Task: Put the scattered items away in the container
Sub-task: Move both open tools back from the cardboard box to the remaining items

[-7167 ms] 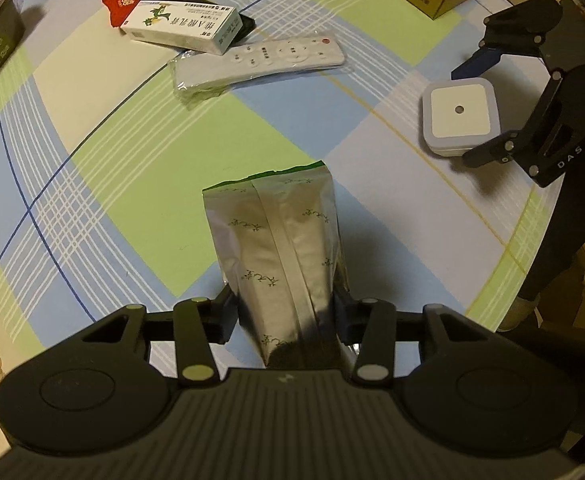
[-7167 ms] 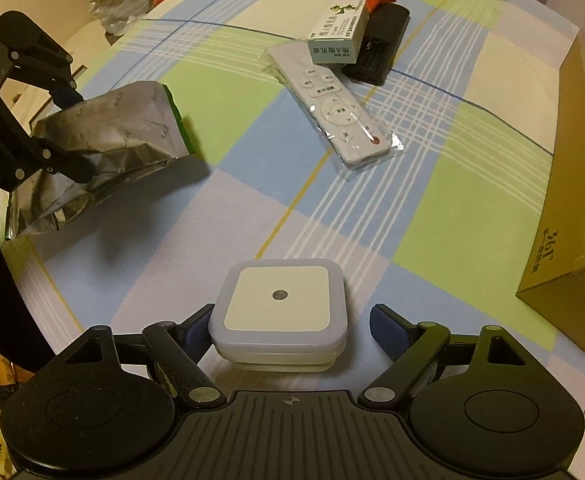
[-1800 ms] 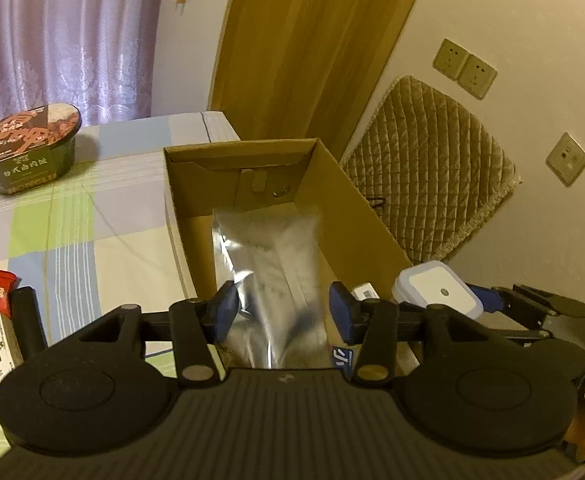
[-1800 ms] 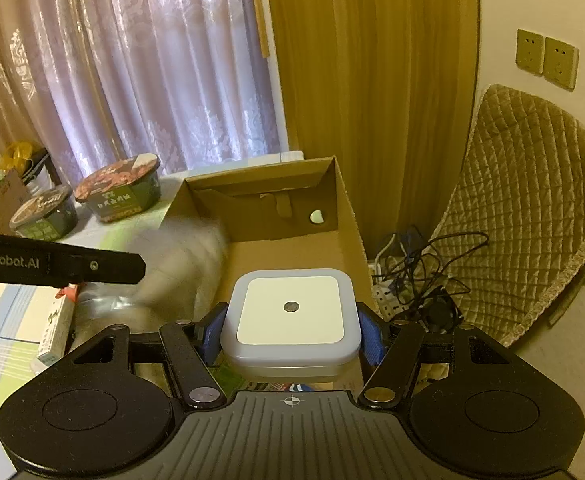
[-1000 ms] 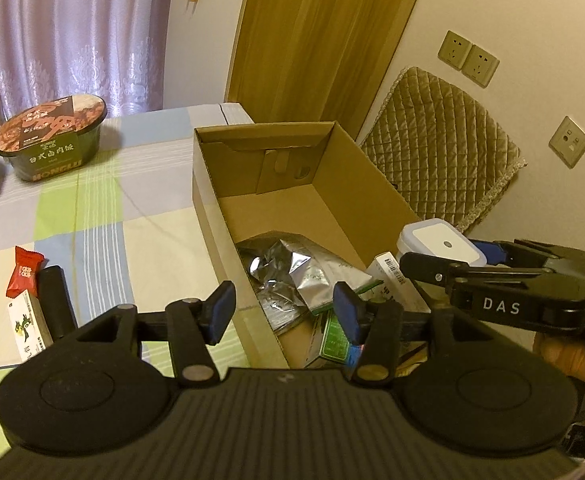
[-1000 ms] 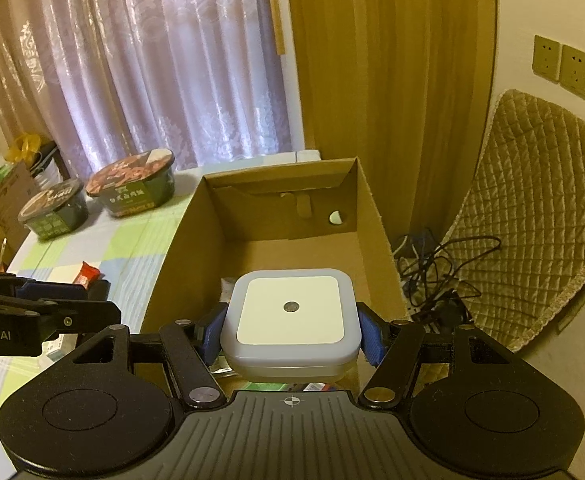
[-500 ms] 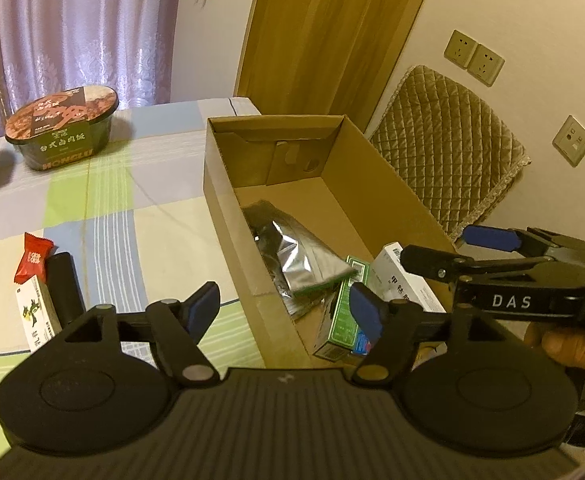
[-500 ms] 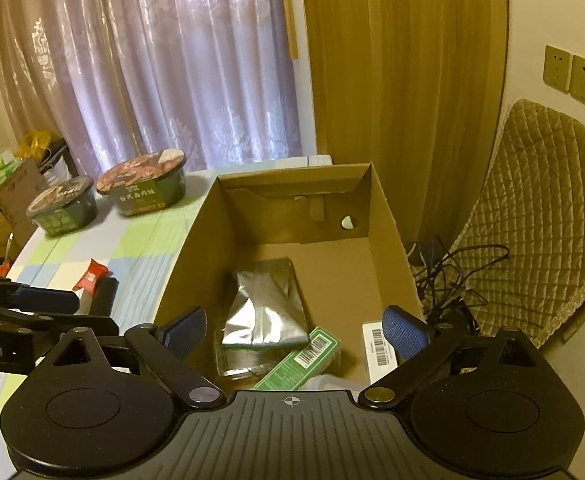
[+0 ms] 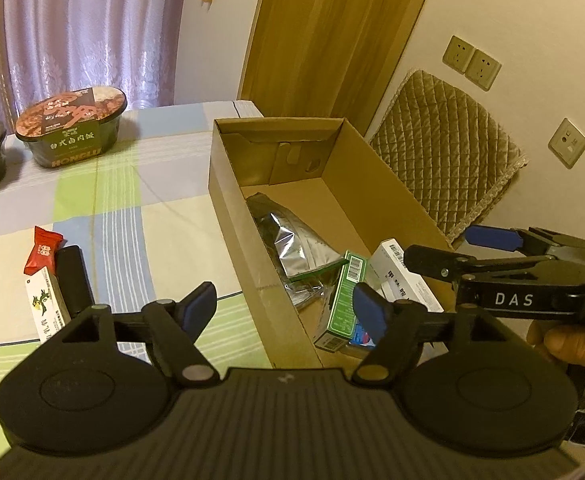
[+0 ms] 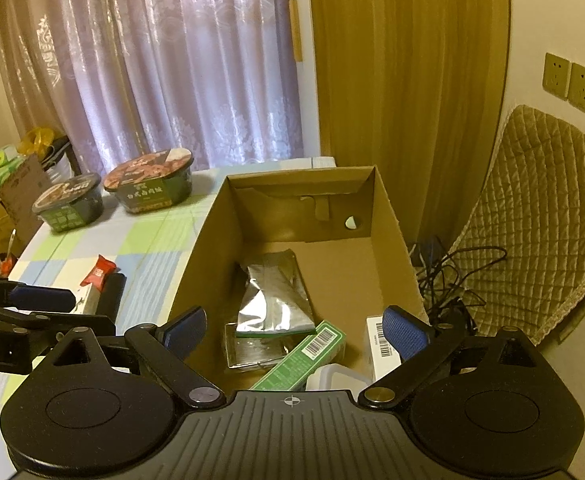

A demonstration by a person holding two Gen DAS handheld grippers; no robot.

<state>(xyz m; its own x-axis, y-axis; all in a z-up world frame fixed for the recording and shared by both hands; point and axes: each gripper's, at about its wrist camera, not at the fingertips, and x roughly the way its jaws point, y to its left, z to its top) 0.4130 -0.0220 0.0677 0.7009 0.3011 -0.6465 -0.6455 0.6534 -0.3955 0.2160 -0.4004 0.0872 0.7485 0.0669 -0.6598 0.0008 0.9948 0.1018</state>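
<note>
- Left wrist view: left tongs (image 9: pixel 286 306) released, jaws spread wide, nothing between them. They hang over the near left wall of the cardboard box (image 9: pixel 228 204).
- Same view: right tongs (image 9: pixel 448 246) reach in from the right above the box's near end, held in a hand (image 9: pixel 568 340). Jaws apart, empty.
- In the box: silver foil pouch (image 9: pixel 292 240) lies against the left wall, green carton (image 9: pixel 342 300) leans beside it, white barcoded carton (image 9: pixel 404 280) to the right, partly behind the right tongs.
- Left out on the checked tabletop (image 9: pixel 132 208): red sachet (image 9: pixel 42 250), black remote (image 9: pixel 72 276), and a white-green carton (image 9: pixel 44 308) touching it, all clustered well apart from the box.
- Two instant-noodle bowls (image 9: pixel 72 126) sit at the far edge; can't tell whether they count as clutter.
- Right wrist view: right tongs (image 10: pixel 292 330) released, blue pads wide apart, nothing held, poised over the box's near end.
- Box (image 10: pixel 388 216) contents here: foil pouch (image 10: pixel 274 296) mid-floor on top of a second flat silver packet (image 10: pixel 252 350), green carton (image 10: pixel 304 356) diagonal in front, a white square device (image 10: pixel 338 376) just showing at the bottom edge, white carton (image 10: pixel 378 340) by the right wall.
- Left tongs (image 10: pixel 32 304) visible at left over the tabletop, near the red sachet (image 10: pixel 100 270).
- Judgement: well along, several items boxed. At least three left on the tabletop; next step is likely going back for that cluster.
</note>
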